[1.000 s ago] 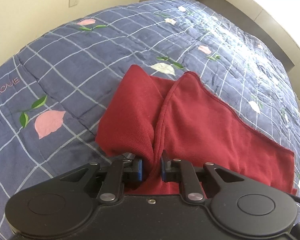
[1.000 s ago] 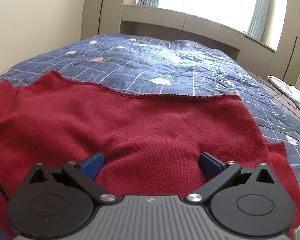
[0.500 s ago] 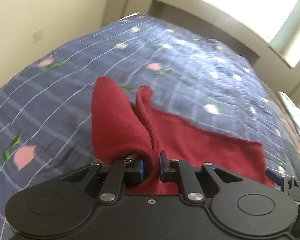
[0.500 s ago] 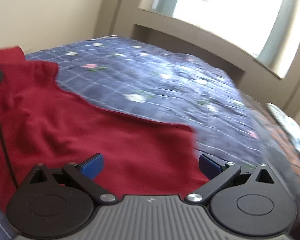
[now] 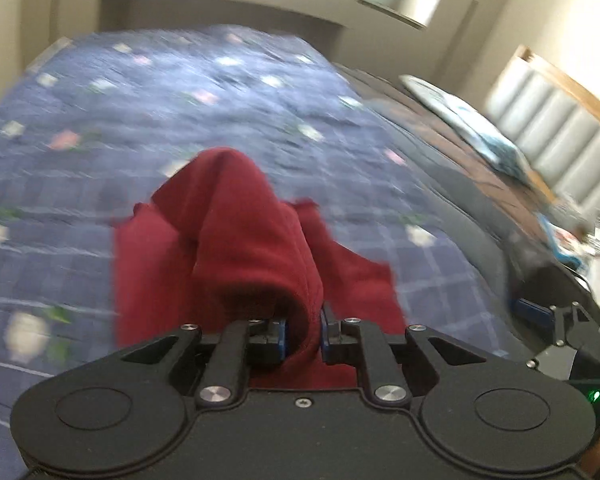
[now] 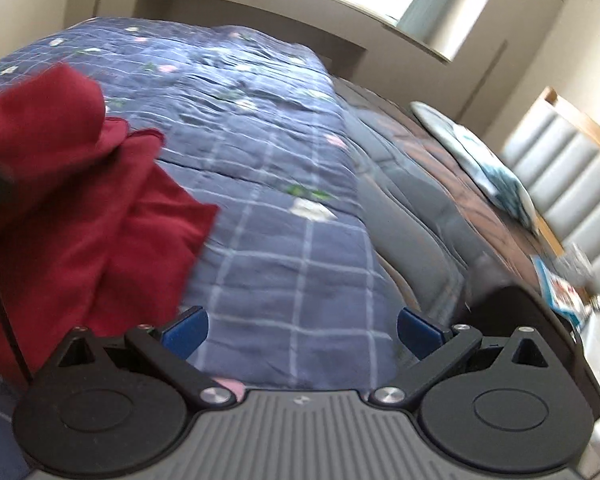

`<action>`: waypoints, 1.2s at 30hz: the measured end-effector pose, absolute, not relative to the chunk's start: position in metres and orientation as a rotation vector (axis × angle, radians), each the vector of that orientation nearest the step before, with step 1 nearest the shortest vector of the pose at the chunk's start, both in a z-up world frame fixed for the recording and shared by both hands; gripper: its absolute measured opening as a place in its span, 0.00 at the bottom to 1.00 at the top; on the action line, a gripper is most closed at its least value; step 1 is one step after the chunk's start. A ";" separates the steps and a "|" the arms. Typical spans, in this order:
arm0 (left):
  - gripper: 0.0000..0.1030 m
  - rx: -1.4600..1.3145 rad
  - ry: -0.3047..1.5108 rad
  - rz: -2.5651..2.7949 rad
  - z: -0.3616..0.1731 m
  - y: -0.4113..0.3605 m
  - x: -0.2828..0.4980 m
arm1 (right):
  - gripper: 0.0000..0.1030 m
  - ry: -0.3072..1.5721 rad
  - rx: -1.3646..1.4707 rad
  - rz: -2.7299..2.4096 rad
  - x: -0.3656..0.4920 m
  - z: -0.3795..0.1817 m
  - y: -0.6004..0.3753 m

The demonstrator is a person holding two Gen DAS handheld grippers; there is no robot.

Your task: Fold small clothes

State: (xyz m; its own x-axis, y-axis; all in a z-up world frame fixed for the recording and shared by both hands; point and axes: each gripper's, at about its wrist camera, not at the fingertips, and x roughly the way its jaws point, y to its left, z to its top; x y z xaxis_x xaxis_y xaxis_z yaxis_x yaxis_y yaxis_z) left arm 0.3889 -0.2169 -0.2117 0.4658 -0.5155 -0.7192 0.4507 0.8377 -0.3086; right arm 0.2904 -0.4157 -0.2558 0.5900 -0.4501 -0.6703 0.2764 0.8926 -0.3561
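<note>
The left gripper (image 5: 303, 334) pinches a bunched fold of the red cloth (image 5: 236, 248) between its blue pads (image 5: 281, 338). The jaws stand narrow and are easing open a touch, yet the fabric still fills the gap and the pads press on it. From that grip the cloth rises in a hump ahead of the gripper, then drapes down onto the quilt (image 5: 148, 112), with a loose flap spread to the right of the fold. The quilt is blue with a pale grid and small flowers; much of it is blurred.

The right gripper (image 6: 300, 332) has its jaws wide apart, with nothing between them but bare quilt (image 6: 284, 248) below. The cloth (image 6: 72, 184) lies off to its left, just beside the left finger (image 6: 184, 330), and I cannot tell whether they touch. A thin black cable (image 6: 0, 292) runs down across the cloth at the left edge.

In the left wrist view the right gripper (image 5: 540, 320) shows at the lower right, apart from the cloth. Farther right a pillow (image 6: 484, 168) lies by a padded headboard (image 6: 572, 184).
</note>
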 end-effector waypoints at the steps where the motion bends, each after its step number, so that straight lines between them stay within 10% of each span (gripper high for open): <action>1: 0.18 -0.080 0.944 -0.603 -0.221 -0.225 0.388 | 1.00 0.842 -0.217 -0.432 0.288 -0.255 -0.418; 11: 0.42 -0.127 1.034 -0.643 -0.239 -0.241 0.373 | 1.00 0.867 -0.139 -0.465 0.283 -0.260 -0.436; 20: 0.96 -0.191 0.984 -0.430 -0.221 -0.195 0.369 | 1.00 0.793 0.251 -0.278 0.315 -0.249 -0.460; 32: 0.99 -0.261 1.132 -0.027 -0.255 -0.128 0.402 | 0.98 0.799 0.474 0.044 0.366 -0.260 -0.427; 36: 0.99 -0.335 1.178 -0.028 -0.265 -0.119 0.401 | 0.77 0.849 0.501 -0.010 0.368 -0.266 -0.423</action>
State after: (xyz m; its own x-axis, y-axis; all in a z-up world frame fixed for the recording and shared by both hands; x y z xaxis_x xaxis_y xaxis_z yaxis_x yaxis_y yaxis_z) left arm 0.4013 -0.1192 -0.2646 0.3883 -0.1956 -0.9005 -0.1523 0.9502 -0.2720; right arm 0.3682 -0.4232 -0.2663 0.6675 0.1876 -0.7206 0.2045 0.8844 0.4196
